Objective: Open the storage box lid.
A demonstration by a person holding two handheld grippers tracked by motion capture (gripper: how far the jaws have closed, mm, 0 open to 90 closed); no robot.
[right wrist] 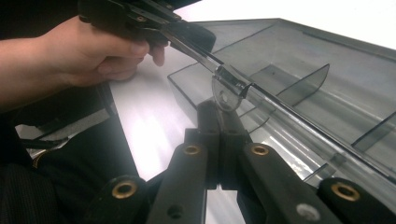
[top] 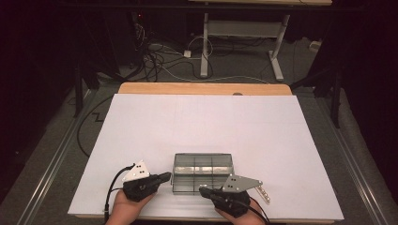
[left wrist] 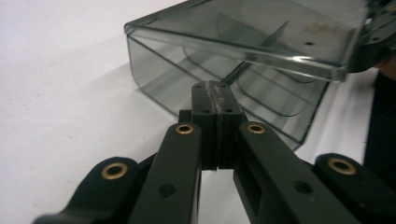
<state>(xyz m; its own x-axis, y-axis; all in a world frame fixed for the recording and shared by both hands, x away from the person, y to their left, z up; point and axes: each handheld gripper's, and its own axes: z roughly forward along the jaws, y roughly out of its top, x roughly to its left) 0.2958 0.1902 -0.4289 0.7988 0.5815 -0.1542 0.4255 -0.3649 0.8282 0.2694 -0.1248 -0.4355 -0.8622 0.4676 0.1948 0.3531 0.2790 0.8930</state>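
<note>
Dark floor with loose cables lies behind the white surface, and near its front edge, about the middle, stands the smoky transparent plastic compartment box with its lid.

I hold my left gripper against the left end of the box. Its fingers are clenched together with nothing between them. My right gripper is at the front right corner, also clenched on nothing, and its tips sit just below the small clear latch tab on the front rim.

I think the danger is that the box slides. If I push the latch up with closed tips, the light box may tip or move toward the left gripper, or the tips may slip off the smooth plastic.
</note>
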